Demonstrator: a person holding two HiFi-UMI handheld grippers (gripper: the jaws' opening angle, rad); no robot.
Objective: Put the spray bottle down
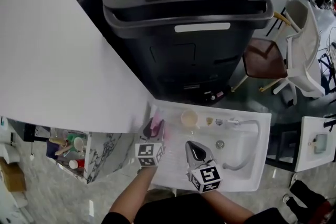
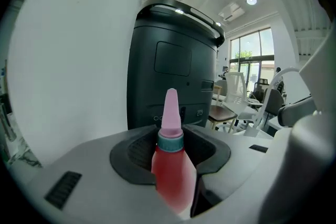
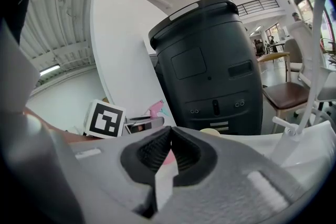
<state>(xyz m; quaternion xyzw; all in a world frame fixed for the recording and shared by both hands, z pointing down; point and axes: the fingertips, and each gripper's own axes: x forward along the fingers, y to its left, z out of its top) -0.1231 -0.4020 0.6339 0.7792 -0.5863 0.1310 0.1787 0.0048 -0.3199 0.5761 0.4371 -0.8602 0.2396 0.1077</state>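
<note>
Left pads [image 2: 131, 157]: dark and ribbed, closed on either side of the bottle [image 2: 173, 176], just below its neck.
Left gripper [image 2: 170, 149]: jaws part-way apart and clamped on the bottle; in the head view it sits over the left end of the sink [image 1: 257, 165], close to the wall [image 1: 52, 50].
Bottle: red body, teal collar, pink tip pointing out past the pads toward the machine [image 2: 173, 60]. It is off to the sink's left side, in the grip; whether its base touches anything cannot be told.
Right pads [image 3: 149, 155]: tips pressed together, nothing between them.
Right gripper [image 3: 169, 152]: closed and empty – it hangs over the middle of the basin, just right of the left gripper, with its marker cube toward the person.
Across from the right gripper: the left gripper's cube [image 3: 106, 119] shows, and a pink part of the bottle beside it.
Sink: white, with a cup [image 1: 189, 118] on the back ledge, a faucet [image 1: 247, 123] arching over the right half and a drain [image 1: 220, 144] in the basin.
Machine: big and black, right behind the sink, with a green label and a red knob on its top.
Chairs: a brown-seated one [image 1: 265, 57] and a white one [image 1: 304, 44] – both to the machine's right, well apart from the grippers.
</note>
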